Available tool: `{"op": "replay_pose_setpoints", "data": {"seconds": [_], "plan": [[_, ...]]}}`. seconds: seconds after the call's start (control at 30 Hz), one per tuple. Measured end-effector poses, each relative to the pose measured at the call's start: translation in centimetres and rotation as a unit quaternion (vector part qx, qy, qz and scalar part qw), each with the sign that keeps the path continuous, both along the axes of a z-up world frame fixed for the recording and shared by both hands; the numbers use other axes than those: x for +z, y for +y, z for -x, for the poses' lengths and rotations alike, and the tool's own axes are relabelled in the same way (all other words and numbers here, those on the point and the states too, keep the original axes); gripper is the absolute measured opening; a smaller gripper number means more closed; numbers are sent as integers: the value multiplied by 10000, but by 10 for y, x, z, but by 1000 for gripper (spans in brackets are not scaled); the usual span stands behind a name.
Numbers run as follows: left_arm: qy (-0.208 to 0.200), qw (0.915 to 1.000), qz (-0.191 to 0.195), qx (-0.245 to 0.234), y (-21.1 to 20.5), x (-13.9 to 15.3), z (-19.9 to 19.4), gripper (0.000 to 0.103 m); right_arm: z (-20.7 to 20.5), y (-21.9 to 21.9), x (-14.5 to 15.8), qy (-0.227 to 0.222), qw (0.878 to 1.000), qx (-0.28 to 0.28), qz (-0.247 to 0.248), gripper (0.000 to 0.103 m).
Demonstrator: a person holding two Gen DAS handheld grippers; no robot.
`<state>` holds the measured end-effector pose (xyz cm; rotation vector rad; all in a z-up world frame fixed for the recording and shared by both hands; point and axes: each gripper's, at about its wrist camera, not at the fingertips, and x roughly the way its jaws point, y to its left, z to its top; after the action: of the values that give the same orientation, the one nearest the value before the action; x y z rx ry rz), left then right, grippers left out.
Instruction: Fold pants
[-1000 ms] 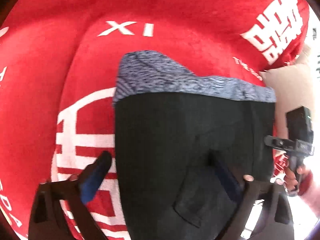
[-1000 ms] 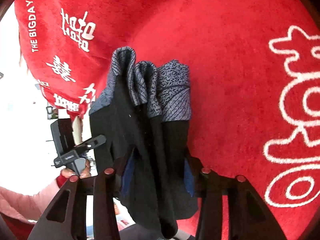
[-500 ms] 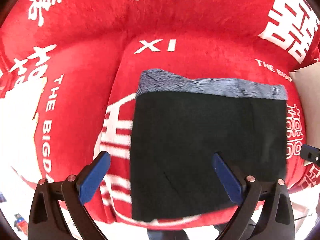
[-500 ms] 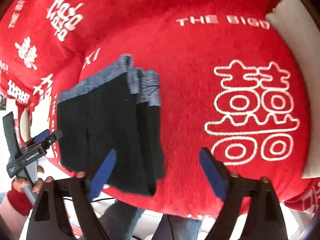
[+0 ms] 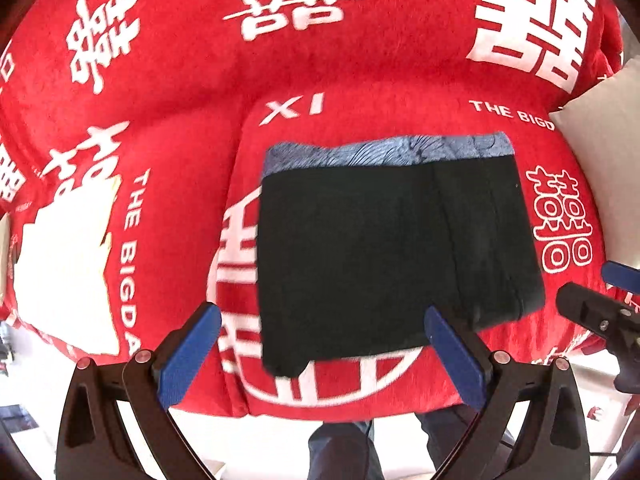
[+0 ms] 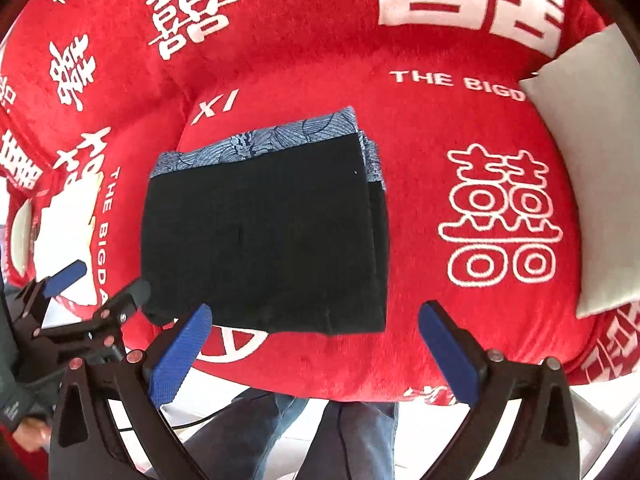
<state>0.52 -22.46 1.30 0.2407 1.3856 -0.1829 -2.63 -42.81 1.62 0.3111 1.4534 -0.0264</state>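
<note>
The black pants (image 5: 384,256) with a blue-grey patterned waistband (image 5: 384,152) lie folded into a flat rectangle on the red sofa seat (image 5: 360,380). They also show in the right wrist view (image 6: 264,240), layers stacked at the right edge. My left gripper (image 5: 320,344) is open and empty, held back above the seat's front edge. My right gripper (image 6: 316,340) is open and empty, also pulled back from the pants. The right gripper's tip shows at the right in the left wrist view (image 5: 592,312); the left gripper shows at the left in the right wrist view (image 6: 80,304).
The sofa is covered in a red blanket with white characters and lettering (image 6: 500,216). A beige cushion (image 6: 592,160) leans at the right end. The person's jeans-clad legs (image 6: 320,432) stand in front of the seat edge.
Both grippers let go of the pants and drew back from the sofa. The pants went from hanging in the grippers to lying flat and folded on the seat.
</note>
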Motion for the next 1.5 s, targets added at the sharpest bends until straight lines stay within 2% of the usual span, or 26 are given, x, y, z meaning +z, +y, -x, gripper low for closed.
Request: {"op": "replay_pose_setpoints", "data": {"seconds": [0.1,0.23,0.6,1.5], "plan": [[-33,9997,-234,11,5,5,11,102,10,8,9,-4,9999,-144,92,103],[134,9998,-111,52,11,12,21,102,21,17,16,70,9994,-180,297,103],[192,9998,-57,47,14,22,33,102,32,24,28,62,9988,-232,416,103],[168,9998,-47,-25,11,28,31,102,24,35,35,18,9990,-123,441,103]]}}
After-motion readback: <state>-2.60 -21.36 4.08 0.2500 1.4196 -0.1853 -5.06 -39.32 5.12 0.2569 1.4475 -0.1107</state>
